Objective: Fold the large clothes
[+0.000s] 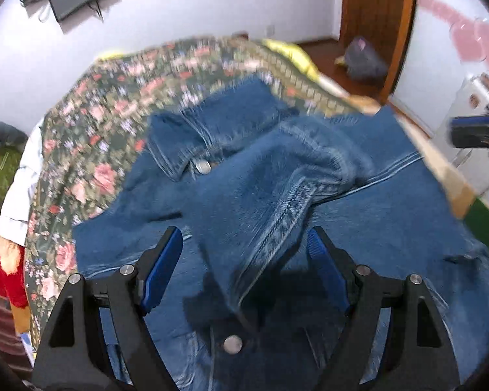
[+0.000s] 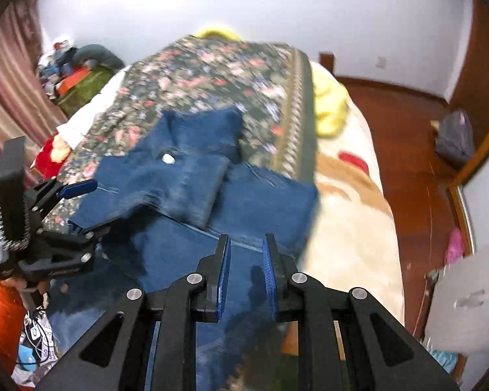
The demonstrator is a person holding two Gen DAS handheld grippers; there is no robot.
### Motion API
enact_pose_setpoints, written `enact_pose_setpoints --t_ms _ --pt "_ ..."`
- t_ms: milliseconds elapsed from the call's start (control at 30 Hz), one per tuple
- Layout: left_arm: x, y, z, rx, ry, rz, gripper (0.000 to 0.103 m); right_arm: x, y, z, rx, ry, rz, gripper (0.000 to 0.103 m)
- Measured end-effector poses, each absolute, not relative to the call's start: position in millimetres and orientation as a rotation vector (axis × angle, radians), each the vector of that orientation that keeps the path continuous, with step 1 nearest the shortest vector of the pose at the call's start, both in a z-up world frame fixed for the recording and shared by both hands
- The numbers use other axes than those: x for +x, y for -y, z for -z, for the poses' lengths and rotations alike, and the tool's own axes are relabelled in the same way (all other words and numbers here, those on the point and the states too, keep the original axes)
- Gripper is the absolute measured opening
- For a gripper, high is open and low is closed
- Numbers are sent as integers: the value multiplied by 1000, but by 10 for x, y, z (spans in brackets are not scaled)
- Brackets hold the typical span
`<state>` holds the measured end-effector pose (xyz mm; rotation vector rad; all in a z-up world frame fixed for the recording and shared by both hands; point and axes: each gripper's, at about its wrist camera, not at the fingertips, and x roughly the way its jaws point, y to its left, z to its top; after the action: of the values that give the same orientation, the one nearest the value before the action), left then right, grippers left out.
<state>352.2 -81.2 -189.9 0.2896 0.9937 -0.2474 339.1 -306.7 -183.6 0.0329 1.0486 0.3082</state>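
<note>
1. The jacket (image 1: 264, 176) is lying rumpled on the floral bedspread (image 1: 91, 137), a sleeve (image 1: 309, 169) bunched toward 1 o'clock; I'd flatten it before folding.
2. The left gripper (image 1: 244, 247) is hovering over the jacket, jaws spreading wide, holding nothing.
3. The right gripper (image 2: 246, 254) is hanging at the 6 o'clock hem, jaws narrowly parted, gripping nothing.

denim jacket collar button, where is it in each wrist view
Left wrist view: the collar button sits left of centre, beside the collar of the denim jacket.
Right wrist view: the same collar button shows as a white spot left of centre, upper part of the jacket.
Shared landmark: the floral bedspread beyond the jacket.
</note>
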Motion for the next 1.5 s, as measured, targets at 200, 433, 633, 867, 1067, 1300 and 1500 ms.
enact_pose_setpoints --t_ms 200,433,633,867,1067,1300,1500 --pt "3683 859 2059 334 -953 166 29 3530 3188 2315 80 -1148 -282 16" --pt "3662 253 1712 170 -876 88 15 3569 3079 2600 59 -1174 -279 16" --pt "3616 -603 1962 -102 -1011 61 49 3504 2998 2664 -23 -1127 -263 34" --pt "3385 -964 2443 -256 -1112 62 54 3534 3102 2796 -4 -1127 -168 89" --pt "3315 -1195 2607 -398 -1146 63 54 3569 3154 2768 72 -1166 -148 89" --pt "3432 -1430 2583 -540 -1110 92 54 3621 3136 2651 226 -1167 -229 89" --pt "3606 -1517 2576 -487 -1076 16 24 3767 2987 2682 235 -1173 -245 89"
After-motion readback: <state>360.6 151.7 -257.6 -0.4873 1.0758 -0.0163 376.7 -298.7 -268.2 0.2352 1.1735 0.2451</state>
